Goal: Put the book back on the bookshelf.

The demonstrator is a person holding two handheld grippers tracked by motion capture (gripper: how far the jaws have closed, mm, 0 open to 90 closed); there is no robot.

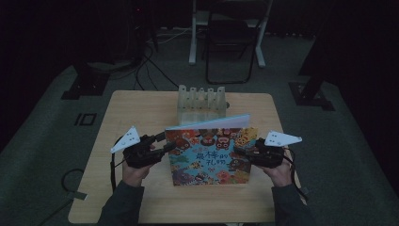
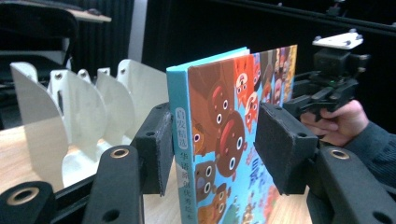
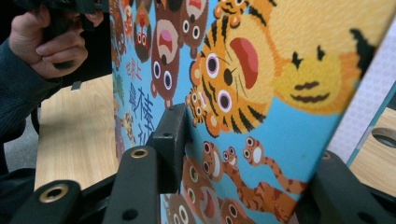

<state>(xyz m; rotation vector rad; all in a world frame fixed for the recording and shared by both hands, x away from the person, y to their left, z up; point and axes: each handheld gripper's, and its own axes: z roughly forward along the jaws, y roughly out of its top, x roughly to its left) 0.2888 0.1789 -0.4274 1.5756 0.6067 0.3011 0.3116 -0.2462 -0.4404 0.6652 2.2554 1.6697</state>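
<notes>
The picture book (image 1: 209, 151) stands upright between both tools — left tool (image 1: 162, 142) and right tool (image 1: 241, 151) released, unclamped.

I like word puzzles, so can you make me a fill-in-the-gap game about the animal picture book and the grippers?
1. The blue picture book with cartoon animals stands ___ on the light wooden table.
2. The left gripper has the book's ___ between its pads.
3. Behind the book stands a pale plastic ___ with dividers.
4. The right gripper is at the book's ___ edge.

Missing words: upright; spine; rack; right
</notes>
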